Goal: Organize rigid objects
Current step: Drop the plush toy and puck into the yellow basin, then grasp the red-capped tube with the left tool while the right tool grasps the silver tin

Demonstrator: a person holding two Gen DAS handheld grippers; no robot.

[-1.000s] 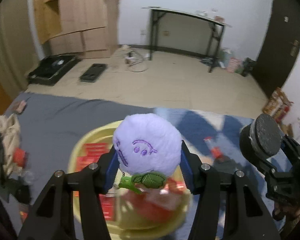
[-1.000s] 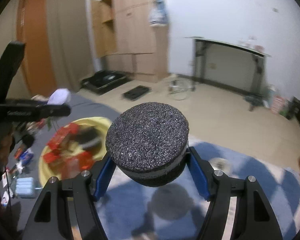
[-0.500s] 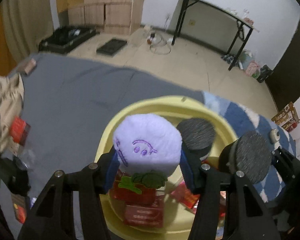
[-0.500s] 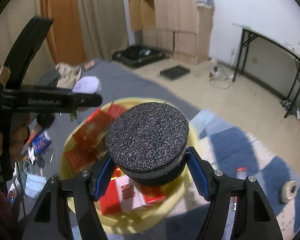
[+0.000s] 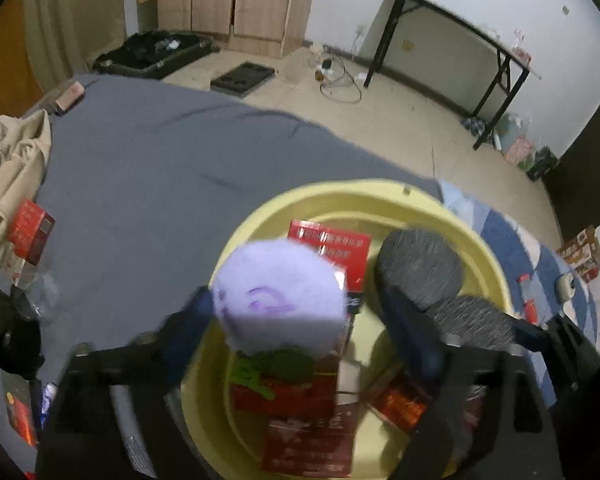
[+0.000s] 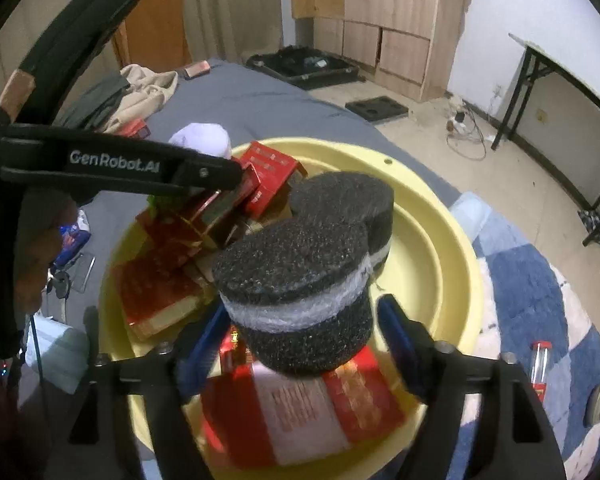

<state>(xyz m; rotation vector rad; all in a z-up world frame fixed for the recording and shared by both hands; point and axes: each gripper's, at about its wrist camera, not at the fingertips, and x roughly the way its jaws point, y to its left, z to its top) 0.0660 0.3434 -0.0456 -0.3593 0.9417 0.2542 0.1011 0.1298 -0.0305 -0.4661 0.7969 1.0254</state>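
Over the yellow basin, both tools stand apart from their loads. Left hand-held gripper: jaws opening, the purple plush ball between them, clear of the right pad, left contact blurred, above the red boxes in the basin. Right hand-held gripper: jaws opening, the black foam puck between its blue pads with gaps on both sides. A second foam puck lies just behind it, inside the basin.
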